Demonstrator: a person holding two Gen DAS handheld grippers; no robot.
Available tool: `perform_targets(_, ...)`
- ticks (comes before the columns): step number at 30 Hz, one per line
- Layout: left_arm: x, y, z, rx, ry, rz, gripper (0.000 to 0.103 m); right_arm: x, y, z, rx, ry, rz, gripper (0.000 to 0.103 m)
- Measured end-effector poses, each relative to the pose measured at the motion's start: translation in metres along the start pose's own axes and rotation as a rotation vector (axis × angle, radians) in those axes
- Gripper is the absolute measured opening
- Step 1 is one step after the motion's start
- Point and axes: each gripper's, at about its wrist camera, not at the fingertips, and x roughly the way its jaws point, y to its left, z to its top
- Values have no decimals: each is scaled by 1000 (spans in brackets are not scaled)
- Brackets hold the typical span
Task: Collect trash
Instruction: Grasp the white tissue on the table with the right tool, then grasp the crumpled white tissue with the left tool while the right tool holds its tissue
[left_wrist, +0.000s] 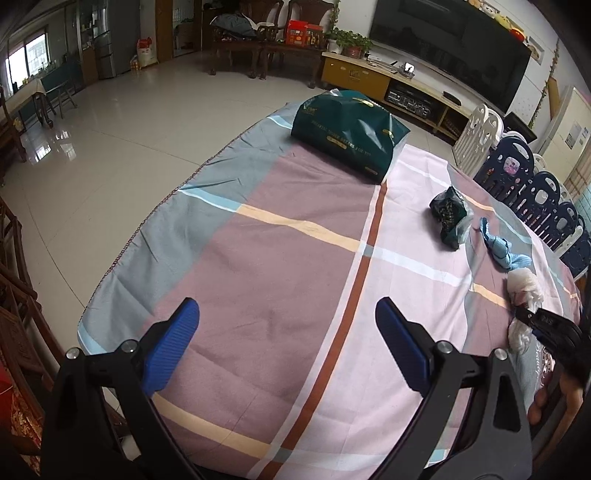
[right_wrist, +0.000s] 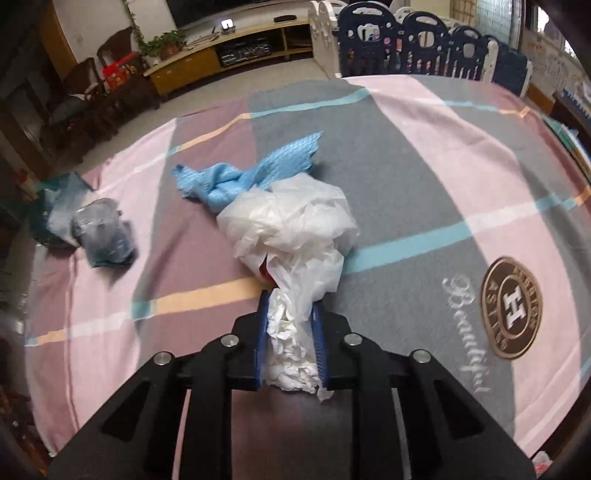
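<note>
Right beside the blue cloth (right_wrist: 255, 173) your right gripper (right_wrist: 290, 328) is clamped on the white plastic wad (right_wrist: 291, 229), left gripper (left_wrist: 288, 343) gaping empty, so lifting it toward the green bag (left_wrist: 347, 136) looks next.

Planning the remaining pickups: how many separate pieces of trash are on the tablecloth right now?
3. A white plastic wad clamped in the right gripper; a crumpled blue cloth touching its far side; a dark crumpled wrapper off to the left. More may lie out of view.
</note>
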Motion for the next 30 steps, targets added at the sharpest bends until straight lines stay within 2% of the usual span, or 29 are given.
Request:
perform_targets(3,-3,1,0,-5,-12,-7,96,-16,13,-27,-39,83,244,20)
perform_targets(5,-4,7,1,-38,-19,-13,96,-28,36,-48,-167,165,385,21)
perform_targets(6,-4,9,1,-52,-18,-16,96,-35,45,-54,-221,182,424,25)
perform_targets(7,-4,11,1,-63,-16,-18,96,-44,54,-60,-284,192,457,42)
perform_targets(8,-3,13,1,-70,-14,-19,96,-53,58,-60,-310,174,462,67)
perform_targets(10,-4,13,2,-70,-18,-17,96,-71,55,-50,-283,70,447,85)
perform_targets(12,-4,12,1,-61,-19,-12,96,-75,50,-35,-244,8,390,85)
perform_targets(14,-3,10,1,-54,-19,-9,96,-66,50,-24,-220,4,284,85)
perform_targets(16,-3,10,1,-54,-22,-7,96,-48,61,-22,-251,41,181,85)
perform_targets(19,-3,13,2,-63,-23,-9,96,-23,74,-42,-340,109,58,83)
perform_targets(21,-3,13,2,-61,-20,-11,96,-17,75,-50,-364,98,1,58)
perform_targets(22,-3,13,2,-56,-20,-13,96,-16,74,-54,-364,97,-11,37)
perform_targets(23,-3,12,2,-52,-21,-16,96,-18,69,-55,-344,97,-2,29)
perform_targets(25,-5,10,2,-39,-25,-28,96,-29,58,-53,-276,89,41,25)
perform_targets(27,-7,6,1,-3,-20,-81,96,-49,45,-52,-200,63,77,25)
perform_targets(30,-13,-15,-6,154,30,-302,96,-87,15,-63,-91,31,147,25)
